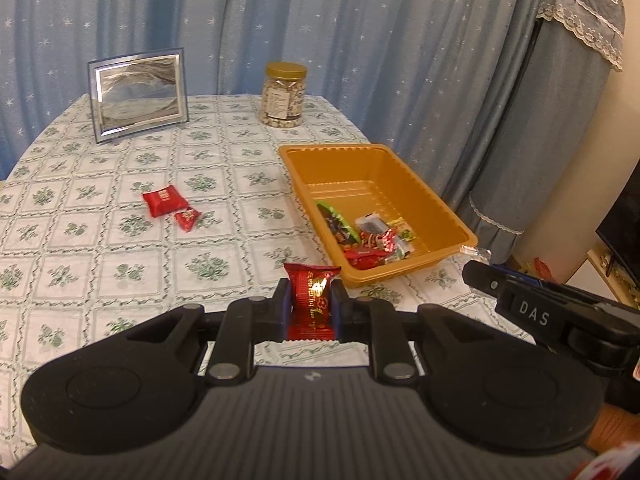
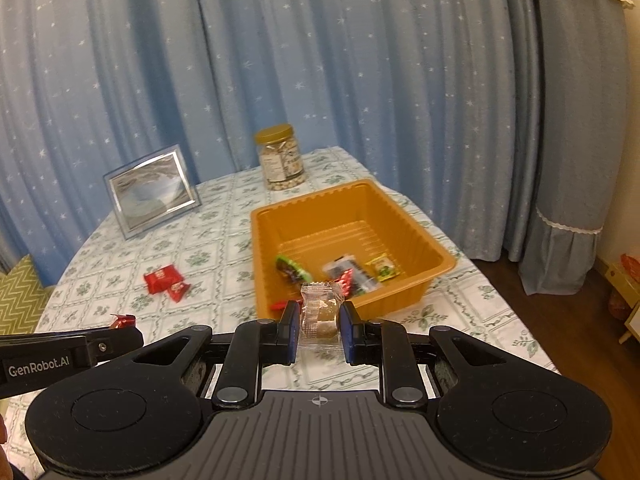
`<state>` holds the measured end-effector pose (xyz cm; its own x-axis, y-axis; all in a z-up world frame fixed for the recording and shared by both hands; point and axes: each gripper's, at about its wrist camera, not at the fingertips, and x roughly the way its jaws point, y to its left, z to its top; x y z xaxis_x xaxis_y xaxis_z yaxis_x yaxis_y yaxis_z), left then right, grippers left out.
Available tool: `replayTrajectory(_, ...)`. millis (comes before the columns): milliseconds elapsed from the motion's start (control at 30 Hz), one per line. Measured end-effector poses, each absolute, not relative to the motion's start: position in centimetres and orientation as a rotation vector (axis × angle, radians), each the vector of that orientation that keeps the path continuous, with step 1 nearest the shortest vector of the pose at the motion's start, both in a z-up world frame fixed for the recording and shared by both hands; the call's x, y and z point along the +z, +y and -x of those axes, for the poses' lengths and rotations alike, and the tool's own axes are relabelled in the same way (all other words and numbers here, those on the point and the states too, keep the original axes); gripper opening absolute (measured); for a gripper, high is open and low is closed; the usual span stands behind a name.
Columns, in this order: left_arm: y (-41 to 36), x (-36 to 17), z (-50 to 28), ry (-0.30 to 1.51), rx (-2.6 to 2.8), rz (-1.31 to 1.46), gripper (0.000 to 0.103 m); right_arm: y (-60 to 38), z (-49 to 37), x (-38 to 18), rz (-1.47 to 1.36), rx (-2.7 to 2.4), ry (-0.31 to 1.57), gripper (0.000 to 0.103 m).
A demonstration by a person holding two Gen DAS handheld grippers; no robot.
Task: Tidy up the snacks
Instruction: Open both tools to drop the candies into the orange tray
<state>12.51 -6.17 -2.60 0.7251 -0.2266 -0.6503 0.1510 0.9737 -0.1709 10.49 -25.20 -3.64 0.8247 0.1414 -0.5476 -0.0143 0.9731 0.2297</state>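
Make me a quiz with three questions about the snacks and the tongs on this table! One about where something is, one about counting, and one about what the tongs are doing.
1. Where is the jar of nuts?
A. inside the tray
B. on the table behind the tray
C. on the floor

2. How many red snacks lie loose on the tablecloth, left of the orange tray?
A. two
B. five
C. none

3. What do the left tongs hold?
A. nothing
B. the picture frame
C. a red snack packet

Answers:
1 B, the jar stands at the far table edge, beyond the tray.
2 A, a bigger red packet and a small red packet lie side by side.
3 C, the red snack packet is squeezed between the fingers; the right tongs hold a clear packet.
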Motion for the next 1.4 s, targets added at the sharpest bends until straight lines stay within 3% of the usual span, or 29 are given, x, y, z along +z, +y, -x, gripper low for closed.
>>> replayTrajectory(1400,-14.1,-4.6,-25.8,0.752,-0.301,0.089,0.018,-31.9,-21.6,-5.1,-0.222,0.036,0.608,0.022)
